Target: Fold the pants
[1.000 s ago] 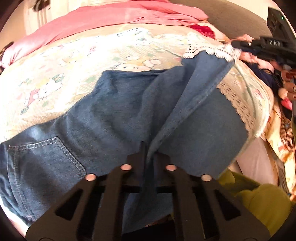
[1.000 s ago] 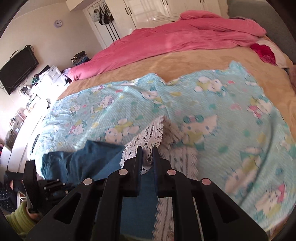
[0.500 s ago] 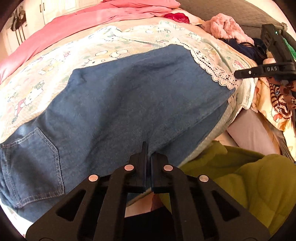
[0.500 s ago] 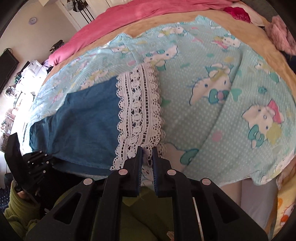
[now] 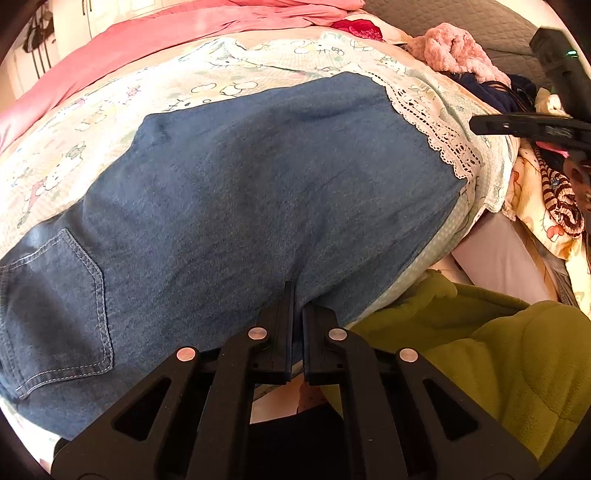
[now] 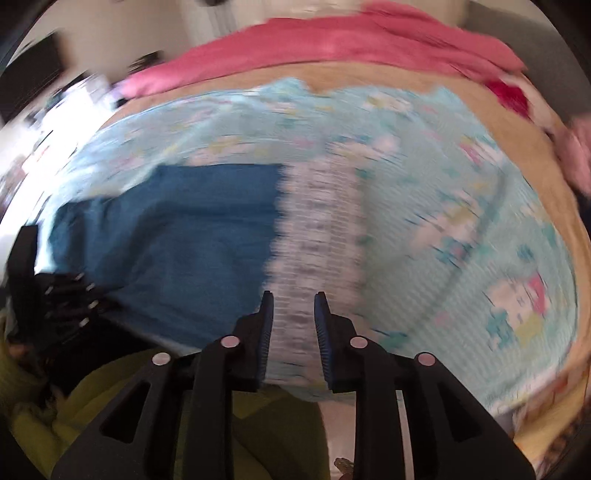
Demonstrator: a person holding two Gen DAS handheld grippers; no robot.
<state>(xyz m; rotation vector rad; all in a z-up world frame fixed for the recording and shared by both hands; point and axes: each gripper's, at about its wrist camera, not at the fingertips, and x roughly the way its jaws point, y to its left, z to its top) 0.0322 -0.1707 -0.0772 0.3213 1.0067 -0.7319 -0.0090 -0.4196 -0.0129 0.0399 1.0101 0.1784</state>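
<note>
The blue denim pants (image 5: 240, 206) lie flat on the bed, with a back pocket (image 5: 55, 310) at the left and a white lace hem (image 5: 436, 125) at the right. My left gripper (image 5: 297, 299) is shut on the near edge of the pants. The right wrist view is blurred by motion; there the pants (image 6: 177, 240) and the lace hem (image 6: 317, 229) lie ahead. My right gripper (image 6: 293, 306) is open and empty just in front of the lace hem. It also shows at the right of the left wrist view (image 5: 517, 127).
A light blue cartoon-print sheet (image 6: 461, 221) covers the bed under the pants. A pink duvet (image 5: 166, 33) lies at the far side. Loose clothes (image 5: 458, 51) are piled at the right. A green fleece sleeve (image 5: 498, 354) is near the bed edge.
My right gripper has opened and let go of the lace hem, and it is moving. The pants have settled flat on the bed. My left gripper still holds the near edge.
</note>
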